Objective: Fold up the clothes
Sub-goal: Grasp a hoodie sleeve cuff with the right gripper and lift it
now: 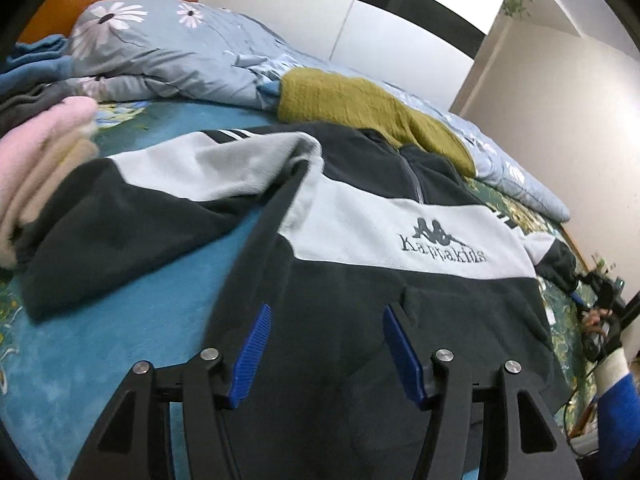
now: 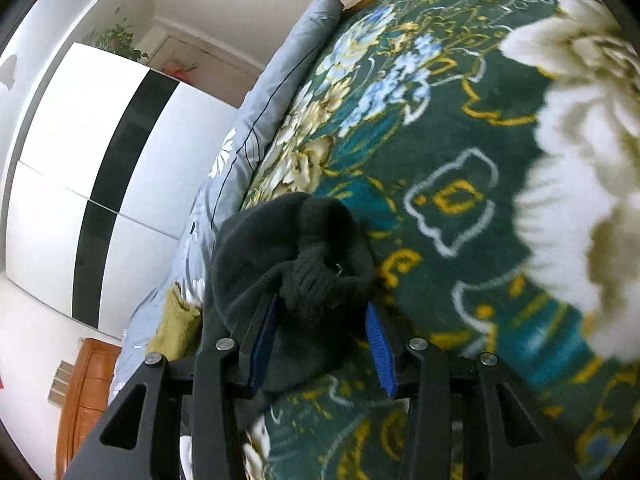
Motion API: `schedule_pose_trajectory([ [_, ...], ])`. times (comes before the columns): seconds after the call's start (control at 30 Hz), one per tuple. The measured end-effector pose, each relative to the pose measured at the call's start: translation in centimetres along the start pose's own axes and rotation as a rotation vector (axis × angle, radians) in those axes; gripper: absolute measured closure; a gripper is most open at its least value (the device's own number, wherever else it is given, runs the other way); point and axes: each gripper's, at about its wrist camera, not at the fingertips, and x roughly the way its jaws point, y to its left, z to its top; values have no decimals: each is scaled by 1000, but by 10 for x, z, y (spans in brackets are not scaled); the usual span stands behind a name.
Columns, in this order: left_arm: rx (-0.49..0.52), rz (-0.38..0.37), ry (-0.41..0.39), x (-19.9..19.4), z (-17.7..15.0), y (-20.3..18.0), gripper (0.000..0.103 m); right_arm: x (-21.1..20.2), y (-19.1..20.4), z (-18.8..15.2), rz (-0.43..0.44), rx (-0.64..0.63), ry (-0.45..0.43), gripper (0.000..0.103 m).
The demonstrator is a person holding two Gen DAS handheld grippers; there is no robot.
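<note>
A black and white fleece sweatshirt (image 1: 360, 240) with a "Kappa kids" logo lies front up on the bed, its left sleeve spread out to the left. My left gripper (image 1: 326, 320) is open just above its lower black part, holding nothing. In the right wrist view, the black cuff of its right sleeve (image 2: 316, 264) sits bunched between the blue pads of my right gripper (image 2: 322, 312); the jaws stand wide around it and do not look closed on it. The right gripper also shows in the left wrist view (image 1: 600, 300) at the sleeve's end.
A teal and green floral blanket (image 2: 460, 160) covers the bed. An olive knit garment (image 1: 360, 100) and a grey-blue floral duvet (image 1: 168, 56) lie behind the sweatshirt. Pink and beige folded clothes (image 1: 36, 168) sit at the left. A white and black wardrobe (image 2: 100, 140) stands beyond the bed.
</note>
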Motion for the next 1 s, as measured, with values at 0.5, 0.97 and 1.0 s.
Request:
schedule_pose_trajectory([
  [0.5, -3, -1, -22, 0, 15, 8, 41, -24, 25, 53, -52, -47, -73, 92],
  [0.97, -59, -18, -75, -23, 19, 32, 39, -51, 271, -50, 214, -644, -92, 92],
  [1.0, -66, -15, -81, -27, 20, 37, 39, -47, 289, -66, 242, -678, -72, 92],
])
